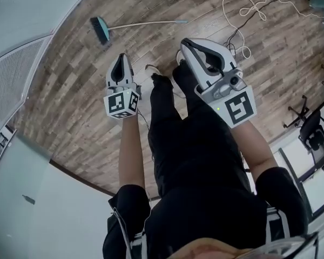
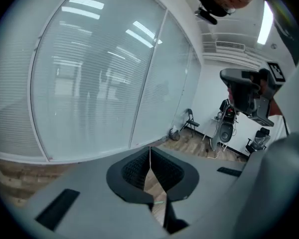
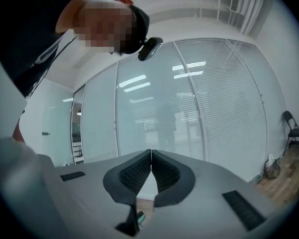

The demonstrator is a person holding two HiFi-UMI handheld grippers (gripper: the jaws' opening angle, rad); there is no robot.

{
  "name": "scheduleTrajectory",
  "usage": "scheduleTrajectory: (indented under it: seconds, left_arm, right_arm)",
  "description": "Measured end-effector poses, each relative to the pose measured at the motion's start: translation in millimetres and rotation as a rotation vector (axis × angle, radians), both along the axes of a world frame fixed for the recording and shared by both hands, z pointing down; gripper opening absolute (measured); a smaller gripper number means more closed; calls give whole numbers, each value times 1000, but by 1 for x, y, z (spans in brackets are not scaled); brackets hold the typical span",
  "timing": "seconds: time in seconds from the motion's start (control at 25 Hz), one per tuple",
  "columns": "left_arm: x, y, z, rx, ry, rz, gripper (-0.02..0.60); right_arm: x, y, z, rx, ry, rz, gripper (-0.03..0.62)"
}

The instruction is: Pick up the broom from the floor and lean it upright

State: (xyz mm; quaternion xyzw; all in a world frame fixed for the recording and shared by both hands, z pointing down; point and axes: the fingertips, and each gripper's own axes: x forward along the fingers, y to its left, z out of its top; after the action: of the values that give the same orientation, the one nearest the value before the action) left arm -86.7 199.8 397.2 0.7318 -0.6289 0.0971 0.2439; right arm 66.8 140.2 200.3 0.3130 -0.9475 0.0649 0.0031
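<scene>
A broom point(image 1: 124, 26) with a teal brush head point(image 1: 101, 30) and a pale handle lies flat on the wood floor near the glass wall, seen in the head view. My left gripper point(image 1: 120, 62) hovers below the brush head, shut and empty. My right gripper point(image 1: 190, 46) is held to the right of it, below the handle's far end, also shut with nothing in it. In the left gripper view the left gripper point(image 2: 150, 150) has its jaws pressed together; the right gripper point(image 3: 151, 153) looks the same in its own view. Neither gripper touches the broom.
A curved glass wall with blinds point(image 1: 21, 85) borders the floor at left. White and black cables point(image 1: 248, 9) lie on the floor at upper right. Office chairs point(image 1: 313, 128) and a desk stand at right. A folding chair point(image 2: 190, 119) stands by the far wall.
</scene>
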Motion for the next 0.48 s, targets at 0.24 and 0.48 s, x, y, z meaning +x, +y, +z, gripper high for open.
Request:
scheduleTrajectory:
  seconds: [0.24, 0.48]
  left_arm:
    - [-15, -8, 117, -231, -22, 76, 20]
    - [-6, -23, 205, -214, -82, 223, 28]
  right_arm:
    - [-6, -22, 82, -79, 100, 41, 17]
    - [-4, -32, 164, -114, 106, 60, 17]
